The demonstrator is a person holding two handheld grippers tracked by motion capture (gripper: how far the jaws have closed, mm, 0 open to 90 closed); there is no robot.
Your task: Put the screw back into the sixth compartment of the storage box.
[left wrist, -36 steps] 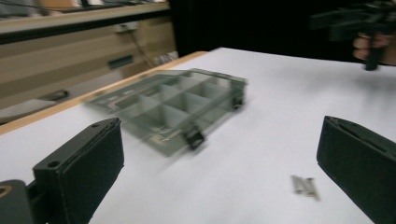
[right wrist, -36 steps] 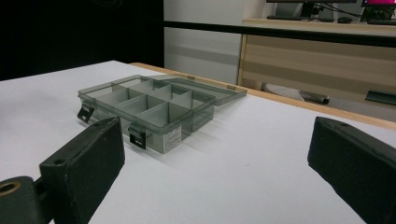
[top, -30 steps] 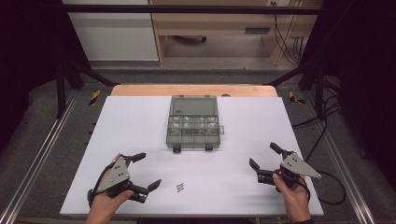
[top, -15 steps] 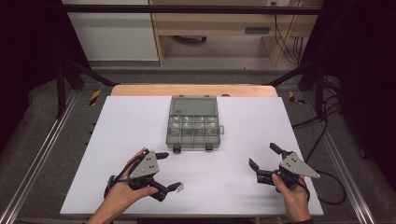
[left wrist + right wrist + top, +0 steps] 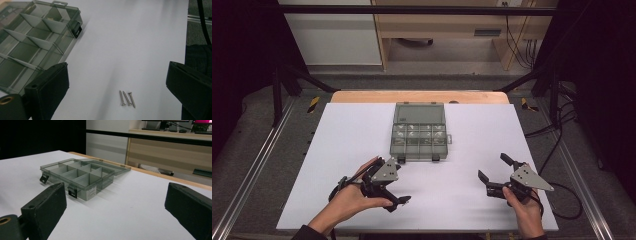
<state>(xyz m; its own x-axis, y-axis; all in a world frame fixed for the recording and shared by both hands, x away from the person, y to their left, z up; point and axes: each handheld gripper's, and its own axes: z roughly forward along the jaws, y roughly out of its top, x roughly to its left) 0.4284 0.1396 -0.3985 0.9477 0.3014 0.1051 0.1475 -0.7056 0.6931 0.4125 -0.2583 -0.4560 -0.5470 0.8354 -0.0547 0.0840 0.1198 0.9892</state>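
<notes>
The left gripper (image 5: 395, 199) hovers low over the white table (image 5: 337, 150) with its jaws spread wide, holding nothing. In the left gripper view, three small screws (image 5: 127, 98) lie on the table between the jaws, a little nearer the right jaw and close in front of the camera. They lie side by side, touching or nearly so, their long axes running roughly along the gripper's line of sight with a slight lean to the left going away; which end bears the heads is too small to tell for sure. Beyond the left jaw sits the open compartment box (image 5: 32, 47), its clear lid folded back and its black latches facing the gripper; the screws lie well apart from it.

The right gripper (image 5: 496, 176) is likewise wide open and empty, pointing across the table toward the same box (image 5: 77, 176), which lies ahead of its left jaw
</notes>
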